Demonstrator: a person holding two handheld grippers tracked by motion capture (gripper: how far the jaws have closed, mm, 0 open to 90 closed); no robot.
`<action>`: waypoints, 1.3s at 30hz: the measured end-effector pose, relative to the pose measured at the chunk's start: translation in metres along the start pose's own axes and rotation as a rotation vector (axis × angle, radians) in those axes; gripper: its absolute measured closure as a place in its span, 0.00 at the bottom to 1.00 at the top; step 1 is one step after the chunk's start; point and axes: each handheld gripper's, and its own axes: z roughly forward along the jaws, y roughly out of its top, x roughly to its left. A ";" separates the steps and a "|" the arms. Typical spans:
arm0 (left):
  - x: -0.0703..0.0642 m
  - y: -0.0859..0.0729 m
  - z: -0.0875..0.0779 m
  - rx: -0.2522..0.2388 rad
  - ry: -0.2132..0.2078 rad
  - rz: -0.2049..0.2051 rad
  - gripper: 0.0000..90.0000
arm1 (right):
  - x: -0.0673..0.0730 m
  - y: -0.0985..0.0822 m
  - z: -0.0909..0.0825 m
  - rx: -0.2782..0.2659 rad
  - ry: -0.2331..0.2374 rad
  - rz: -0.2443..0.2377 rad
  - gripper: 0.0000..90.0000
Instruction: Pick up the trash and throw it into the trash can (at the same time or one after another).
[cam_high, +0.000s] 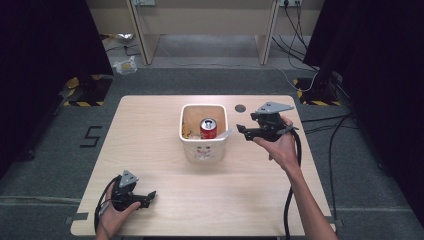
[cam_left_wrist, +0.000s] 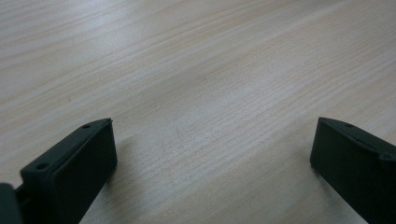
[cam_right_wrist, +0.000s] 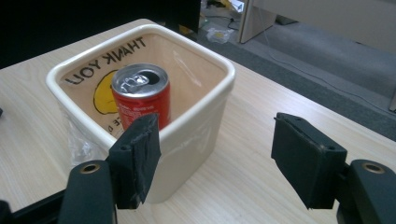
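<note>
High view down over the table (cam_high: 165, 200); right gripper view close on the bin (cam_right_wrist: 205, 121), shared.

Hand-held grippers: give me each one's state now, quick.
Left hand-held gripper: open, empty, over bare table.
Right hand-held gripper: open, empty, beside the bin holding the can.

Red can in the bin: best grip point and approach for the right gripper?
Take the can by its upper side wall just under the rim, coming straight down from above. It stands upright inside the white bin, whose walls block a level approach. The right gripper is beside the bin, jaws open with nothing between them.
</note>
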 end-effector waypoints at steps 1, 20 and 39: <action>0.000 0.000 0.000 0.000 0.000 0.000 0.00 | -0.001 -0.002 -0.001 -0.003 -0.004 0.006 0.35; 0.000 0.000 0.000 0.000 0.000 -0.001 0.00 | -0.016 -0.054 -0.016 -0.010 -0.052 0.076 0.32; 0.000 0.000 0.000 0.000 0.000 -0.001 0.00 | -0.016 -0.086 -0.030 -0.013 -0.118 0.081 0.29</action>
